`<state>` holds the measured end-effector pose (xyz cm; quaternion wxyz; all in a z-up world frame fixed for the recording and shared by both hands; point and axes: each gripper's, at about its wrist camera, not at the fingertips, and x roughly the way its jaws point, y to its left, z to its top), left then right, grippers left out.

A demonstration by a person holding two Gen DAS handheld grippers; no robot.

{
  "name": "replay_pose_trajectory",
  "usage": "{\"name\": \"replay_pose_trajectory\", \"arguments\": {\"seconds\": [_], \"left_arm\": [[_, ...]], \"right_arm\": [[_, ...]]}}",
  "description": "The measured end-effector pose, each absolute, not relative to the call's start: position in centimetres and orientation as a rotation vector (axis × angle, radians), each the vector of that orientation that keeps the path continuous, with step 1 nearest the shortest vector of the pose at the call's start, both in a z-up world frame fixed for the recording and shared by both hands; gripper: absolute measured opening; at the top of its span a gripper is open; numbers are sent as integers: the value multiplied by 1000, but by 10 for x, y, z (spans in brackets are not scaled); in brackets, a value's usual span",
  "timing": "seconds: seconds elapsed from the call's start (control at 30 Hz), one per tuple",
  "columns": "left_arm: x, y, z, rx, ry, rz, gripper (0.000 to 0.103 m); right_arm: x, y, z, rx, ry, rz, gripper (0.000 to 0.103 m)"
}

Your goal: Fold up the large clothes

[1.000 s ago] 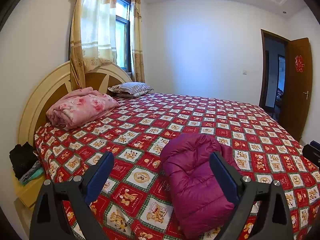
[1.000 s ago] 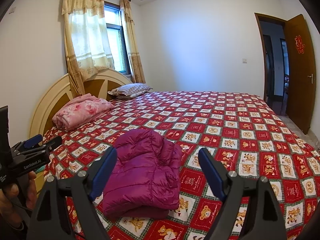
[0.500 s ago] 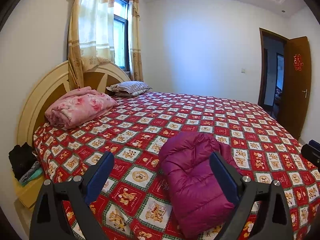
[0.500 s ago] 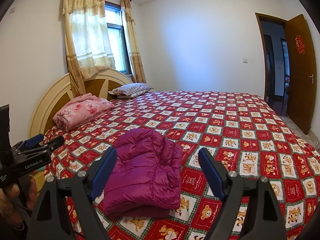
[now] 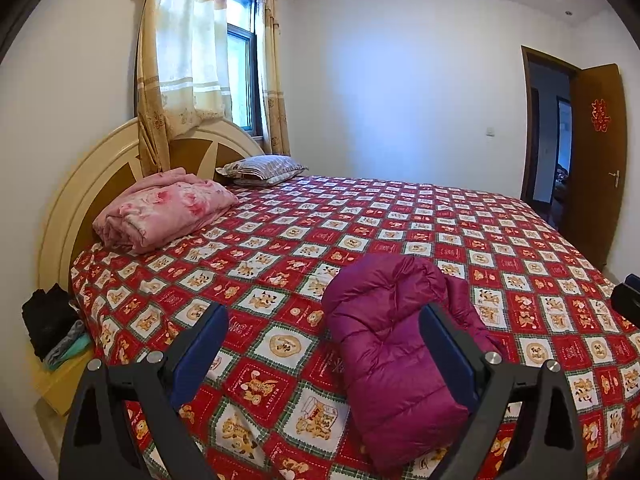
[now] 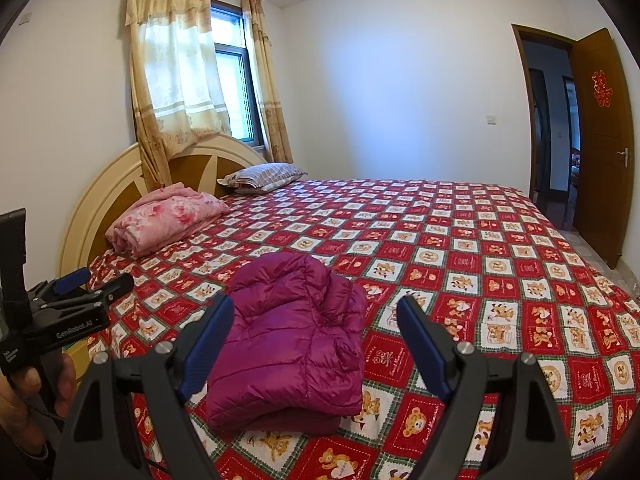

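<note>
A magenta puffer jacket (image 5: 394, 344) lies folded into a compact bundle on the red patterned bedspread (image 5: 360, 232), near the bed's front edge. It also shows in the right wrist view (image 6: 292, 344). My left gripper (image 5: 322, 332) is open and empty, held above the bed just short of the jacket, which lies toward its right finger. My right gripper (image 6: 316, 328) is open and empty, held in front of the jacket, which lies toward its left finger. The left gripper's body (image 6: 64, 316) shows at the left of the right wrist view.
A folded pink blanket (image 5: 168, 210) and a striped pillow (image 5: 264, 168) lie by the cream headboard (image 5: 76, 204). A bedside shelf with dark clothes (image 5: 48, 328) stands left of the bed. An open brown door (image 5: 596, 160) is at the right.
Both grippers stay open and empty. The left wrist view has shifted slightly; the jacket has not moved.
</note>
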<state>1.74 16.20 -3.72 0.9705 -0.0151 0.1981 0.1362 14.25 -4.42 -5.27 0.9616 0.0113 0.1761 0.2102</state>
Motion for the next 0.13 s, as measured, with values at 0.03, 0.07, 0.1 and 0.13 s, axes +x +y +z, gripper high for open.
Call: {"name": "replay_pose_trajectory", "arguments": {"seconds": [0.03, 0.07, 0.1, 0.13], "left_arm": [[18, 162, -37, -28, 402, 275, 96], [18, 161, -38, -23, 401, 276, 96], [18, 161, -38, -22, 400, 276, 96], [19, 161, -38, -19, 400, 275, 96]], "right_arm": [[143, -44, -53, 23, 356, 426, 86], [142, -44, -53, 23, 357, 427, 86], [141, -44, -53, 24, 358, 427, 86], [142, -44, -53, 23, 357, 426, 86]]}}
